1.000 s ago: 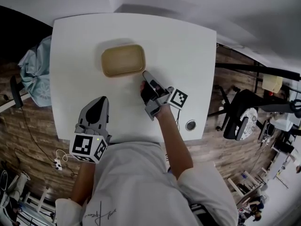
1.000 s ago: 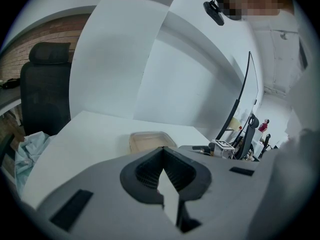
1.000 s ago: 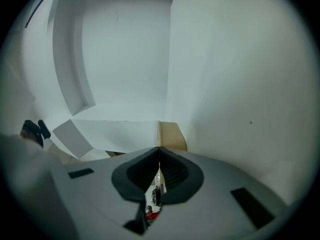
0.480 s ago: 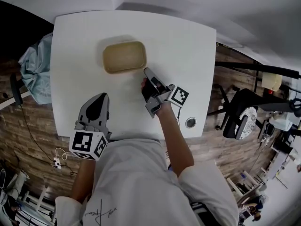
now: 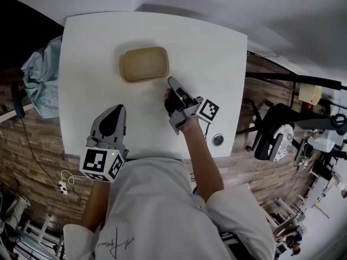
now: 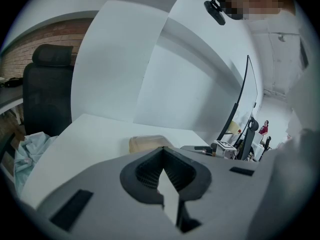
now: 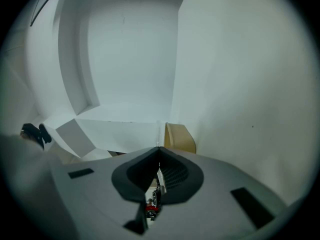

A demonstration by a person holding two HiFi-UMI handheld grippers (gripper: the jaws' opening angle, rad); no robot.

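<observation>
White table [image 5: 206,53]; shallow tan tray [image 5: 143,64] lying flat, toward far edge.

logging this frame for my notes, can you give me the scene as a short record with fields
surface: white table
tray: tan, shallow, empty, far-centre of table
left gripper: fingers shut, empty, over the table's near left part
right gripper: fingers shut, empty, rolled on its side, tip by the tray's near right corner
off table: light blue cloth at left

Bench [image 5: 206,53]: smooth, matt white top.
Tray [image 5: 144,64]: tan, matt, smooth.
Left gripper [image 5: 115,111], right gripper [image 5: 172,82]: matt grey plastic shells; fingers [image 6: 175,171] black, ribbed.
Cloth [image 5: 40,80]: pale blue, crumpled.
Floor [image 5: 38,140]: wood planks.
</observation>
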